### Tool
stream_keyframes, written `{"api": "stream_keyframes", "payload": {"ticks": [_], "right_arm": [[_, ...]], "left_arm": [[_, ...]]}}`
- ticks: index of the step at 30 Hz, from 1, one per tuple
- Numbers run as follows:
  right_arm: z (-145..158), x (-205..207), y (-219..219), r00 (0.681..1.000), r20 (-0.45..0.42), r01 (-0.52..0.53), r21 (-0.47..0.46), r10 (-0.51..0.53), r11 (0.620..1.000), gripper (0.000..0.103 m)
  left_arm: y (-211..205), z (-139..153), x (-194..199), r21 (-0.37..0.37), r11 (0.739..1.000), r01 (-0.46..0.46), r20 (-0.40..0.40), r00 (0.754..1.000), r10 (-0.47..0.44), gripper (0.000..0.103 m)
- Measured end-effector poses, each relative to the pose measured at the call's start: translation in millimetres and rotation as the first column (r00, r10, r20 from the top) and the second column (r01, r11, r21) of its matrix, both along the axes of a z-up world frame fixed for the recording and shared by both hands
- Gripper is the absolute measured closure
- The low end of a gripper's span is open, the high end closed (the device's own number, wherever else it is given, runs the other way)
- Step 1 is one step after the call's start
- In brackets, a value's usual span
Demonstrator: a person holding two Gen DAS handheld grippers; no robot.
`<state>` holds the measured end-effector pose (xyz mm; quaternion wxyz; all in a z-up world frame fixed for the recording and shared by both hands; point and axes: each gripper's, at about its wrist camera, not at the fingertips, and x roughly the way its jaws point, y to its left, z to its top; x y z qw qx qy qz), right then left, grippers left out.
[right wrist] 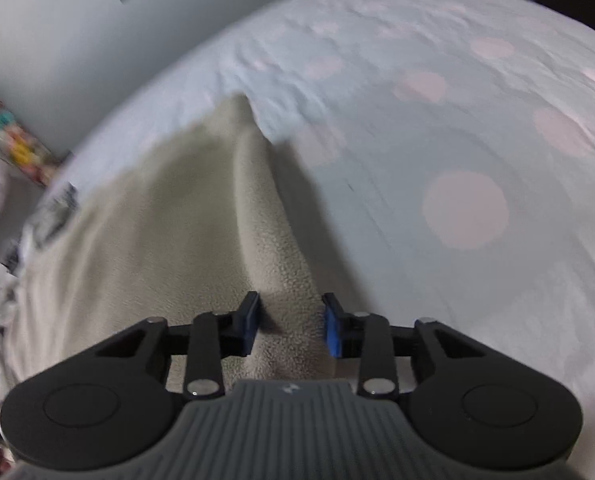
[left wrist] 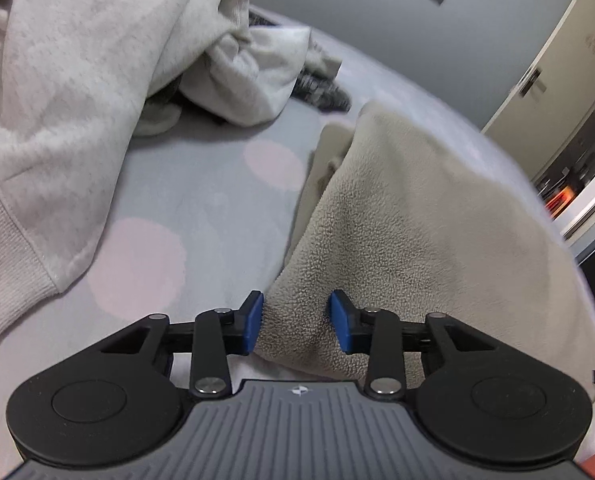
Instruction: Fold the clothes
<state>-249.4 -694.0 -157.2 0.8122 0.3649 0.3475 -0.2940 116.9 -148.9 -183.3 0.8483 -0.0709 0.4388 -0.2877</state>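
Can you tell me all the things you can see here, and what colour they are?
fleece: one, beige, on the bed, a bunched fold between the pads of each claw
sweatshirt: one, off-white with dark print, heaped on the bed left of the fleece
dark cloth: one, grey patterned, behind the sweatshirt, partly hidden
bedcover: one, pale blue with pink dots, under everything
cabinet: one, cream, by the grey wall past the bed
left claw: one, black with blue pads, pads around a fleece fold
right claw: one, black with blue pads, pads around another fleece fold
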Motion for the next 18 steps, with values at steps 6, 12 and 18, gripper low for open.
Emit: {"api": "stream_keyframes", "payload": {"ticks": [6, 12, 18], "right_arm": [[-19.2, 28.6, 0.2, 0.977, -0.208, -0.054, -0.002, 0.052, 0.999, 0.068], [-16.3, 16.0, -2.7, 0.983, -0.186, -0.004, 0.004, 0.005, 1.0, 0.066], [19.1, -12.8, 20.7, 0.991, -0.076, 0.092, -0.235, -0.113, 0.968, 0.059]], "left_arm": [[-11.2, -11.2, -1.6, 0.085, 0.996, 0.022, -0.002, 1.0, -0.022, 0.07], [-2.9, -7.4, -4.5, 0.061, 0.998, 0.028, 0.001, 1.0, -0.028, 0.069], [10.1, 17.9, -16.2, 0.047, 0.999, -0.022, 0.071, 0.997, 0.019, 0.067]]}}
